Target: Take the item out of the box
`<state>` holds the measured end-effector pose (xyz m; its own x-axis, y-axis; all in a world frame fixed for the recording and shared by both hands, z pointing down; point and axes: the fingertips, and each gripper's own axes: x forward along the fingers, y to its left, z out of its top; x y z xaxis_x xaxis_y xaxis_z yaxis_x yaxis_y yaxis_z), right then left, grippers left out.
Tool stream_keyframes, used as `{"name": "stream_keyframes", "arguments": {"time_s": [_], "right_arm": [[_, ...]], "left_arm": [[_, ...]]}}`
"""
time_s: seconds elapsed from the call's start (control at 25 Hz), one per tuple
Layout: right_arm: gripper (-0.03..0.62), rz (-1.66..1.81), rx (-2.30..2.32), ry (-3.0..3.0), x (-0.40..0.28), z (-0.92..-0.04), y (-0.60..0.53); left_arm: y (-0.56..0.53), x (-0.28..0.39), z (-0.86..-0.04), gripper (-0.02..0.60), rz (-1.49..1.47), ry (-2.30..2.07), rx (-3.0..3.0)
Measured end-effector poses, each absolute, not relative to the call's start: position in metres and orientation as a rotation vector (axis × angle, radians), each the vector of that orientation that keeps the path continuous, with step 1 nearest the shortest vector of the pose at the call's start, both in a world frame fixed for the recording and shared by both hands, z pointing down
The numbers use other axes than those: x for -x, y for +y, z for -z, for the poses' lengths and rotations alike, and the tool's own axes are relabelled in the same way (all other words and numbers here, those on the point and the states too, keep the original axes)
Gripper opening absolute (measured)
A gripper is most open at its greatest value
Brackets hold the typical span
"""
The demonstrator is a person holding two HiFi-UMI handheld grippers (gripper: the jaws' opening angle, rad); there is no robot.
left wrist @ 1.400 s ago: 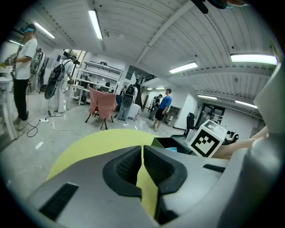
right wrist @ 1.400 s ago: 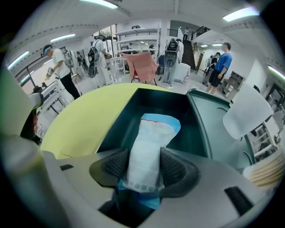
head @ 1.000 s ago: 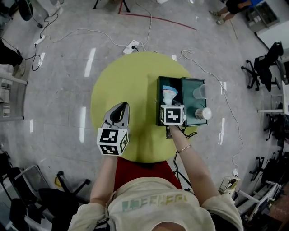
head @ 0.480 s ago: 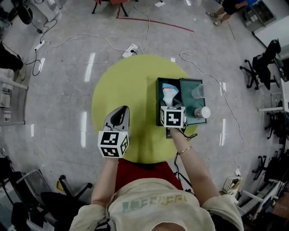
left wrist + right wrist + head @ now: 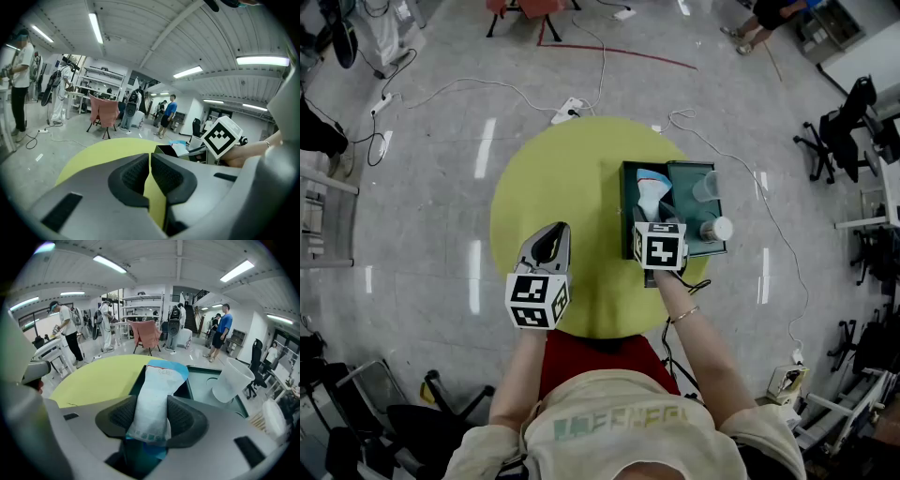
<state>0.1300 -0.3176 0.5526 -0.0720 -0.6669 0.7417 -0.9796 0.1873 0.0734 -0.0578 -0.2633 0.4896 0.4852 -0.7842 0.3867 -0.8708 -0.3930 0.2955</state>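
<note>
Raised a little, right gripper [image 5: 151, 417] fingers [image 5: 185, 416] pinch the pouch [image 5: 157, 387] over the box [image 5: 204, 387] with cups [image 5: 232, 380]; left gripper [image 5: 150, 161] closed.

1 overhead, 2 jaw-level, box [image 5: 682, 204] [image 5: 163, 151] [image 5: 202, 386] shared

Left gripper [image 5: 150, 161] fingers [image 5: 130, 176] together; right gripper [image 5: 152, 416] fingers [image 5: 185, 418] clamp packet [image 5: 157, 387].

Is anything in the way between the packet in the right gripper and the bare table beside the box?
Only the wall of the box on that side, which the packet clamped in the right gripper must clear. The yellow table past it looks bare; the shut left gripper hovers off to the side.
</note>
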Motion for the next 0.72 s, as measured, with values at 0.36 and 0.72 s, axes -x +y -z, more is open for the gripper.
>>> {"name": "stream_keyframes", "arguments": {"time_s": [0.36,0.72], "right_arm": [[0.225,-0.568,-1.586,-1.879,-0.123,-0.527,-0.307],[0.225,-0.563,-1.629,-1.934,-0.12,-0.507,-0.289]], "left_arm": [[-0.255,0.062,-0.481,0.034,-0.265,-1.373,-2.303],[-0.246,0.061,-0.468,0.032,-0.261,-1.369,-2.339]]}}
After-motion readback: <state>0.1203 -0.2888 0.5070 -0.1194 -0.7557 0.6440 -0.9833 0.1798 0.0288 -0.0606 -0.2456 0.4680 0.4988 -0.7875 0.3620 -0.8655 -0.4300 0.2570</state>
